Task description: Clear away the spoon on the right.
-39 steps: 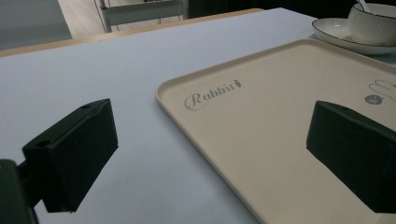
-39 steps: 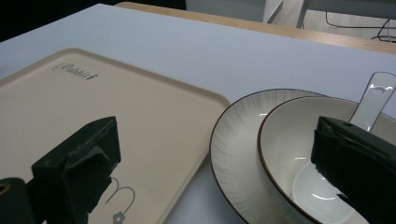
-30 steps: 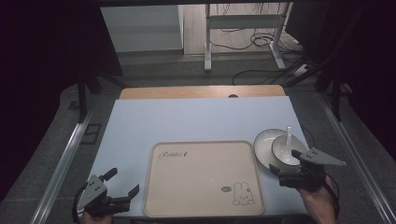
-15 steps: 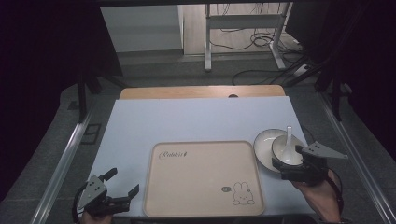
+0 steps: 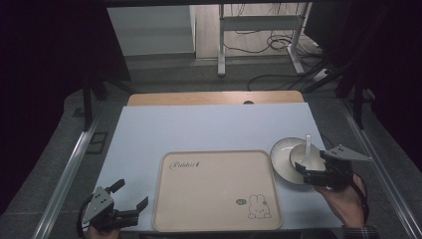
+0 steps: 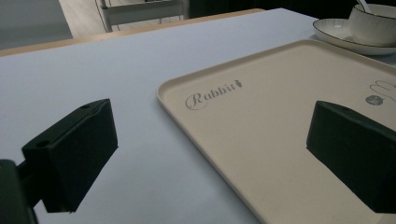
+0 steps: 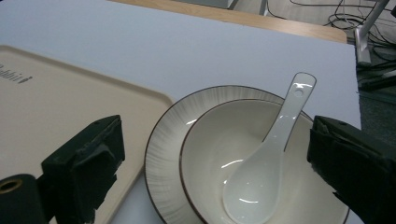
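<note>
A beige tray (image 5: pixel 214 189) with "Rabbit" lettering and a bunny drawing lies flat at the front middle of the table. To its right a white plate (image 5: pixel 279 155) holds a white bowl (image 5: pixel 297 160) with a white ceramic spoon (image 5: pixel 307 145) resting in it. My right gripper (image 5: pixel 306 175) is open just in front of the bowl. In the right gripper view its jaws stand wide on either side of the bowl (image 7: pixel 205 135) and spoon (image 7: pixel 266 158), touching neither. My left gripper (image 5: pixel 130 195) is open at the front left, beside the tray's (image 6: pixel 280 116) corner, holding nothing.
A pale blue mat (image 5: pixel 199 127) covers the table, with a wooden strip (image 5: pixel 214 98) along the far edge. Metal rails run down both sides. Desk legs and cables (image 5: pixel 268 40) lie on the floor beyond the table.
My right gripper has shifted slightly forward and to the right near the bowl. The left gripper has not moved.
</note>
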### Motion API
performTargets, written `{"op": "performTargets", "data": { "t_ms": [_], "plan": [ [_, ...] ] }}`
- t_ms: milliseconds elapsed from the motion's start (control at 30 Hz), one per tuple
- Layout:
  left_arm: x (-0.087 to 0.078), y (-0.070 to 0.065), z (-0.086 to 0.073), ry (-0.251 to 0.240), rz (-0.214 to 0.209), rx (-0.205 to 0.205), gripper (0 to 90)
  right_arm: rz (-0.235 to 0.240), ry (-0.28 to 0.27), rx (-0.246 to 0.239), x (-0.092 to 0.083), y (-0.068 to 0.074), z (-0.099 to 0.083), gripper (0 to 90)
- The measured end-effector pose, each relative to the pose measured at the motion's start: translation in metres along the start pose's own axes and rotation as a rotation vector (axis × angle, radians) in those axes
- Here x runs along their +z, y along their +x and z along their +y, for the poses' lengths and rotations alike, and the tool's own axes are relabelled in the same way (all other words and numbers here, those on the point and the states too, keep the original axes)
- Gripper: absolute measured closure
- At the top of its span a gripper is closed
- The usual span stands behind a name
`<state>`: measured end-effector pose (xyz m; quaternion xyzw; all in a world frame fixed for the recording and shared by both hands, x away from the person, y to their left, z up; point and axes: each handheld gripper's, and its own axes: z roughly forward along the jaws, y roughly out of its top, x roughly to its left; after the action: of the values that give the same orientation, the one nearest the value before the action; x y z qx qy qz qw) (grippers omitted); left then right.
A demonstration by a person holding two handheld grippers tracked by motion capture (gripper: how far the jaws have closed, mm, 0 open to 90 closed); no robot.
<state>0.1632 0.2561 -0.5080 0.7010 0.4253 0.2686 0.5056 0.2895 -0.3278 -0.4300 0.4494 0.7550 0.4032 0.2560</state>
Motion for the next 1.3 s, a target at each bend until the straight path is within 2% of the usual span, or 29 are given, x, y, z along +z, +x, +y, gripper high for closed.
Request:
{"op": "performTargets", "data": {
  "t_ms": [333,667,1300],
  "plan": [
    [0.0,0.0,0.0,-0.001,0.001,0.0,1.8,-0.043,0.033,0.003,0.006,-0.015,0.004,16.2],
    [0.0,0.0,0.0,0.0,0.001,0.0,1.8,-0.075,0.092,0.029,0.021,-0.03,0.001,30.7],
    [0.0,0.0,0.0,0.001,0.0,0.001,1.8,-0.106,0.179,0.007,0.044,-0.038,0.002,45.6]
  ]
}}
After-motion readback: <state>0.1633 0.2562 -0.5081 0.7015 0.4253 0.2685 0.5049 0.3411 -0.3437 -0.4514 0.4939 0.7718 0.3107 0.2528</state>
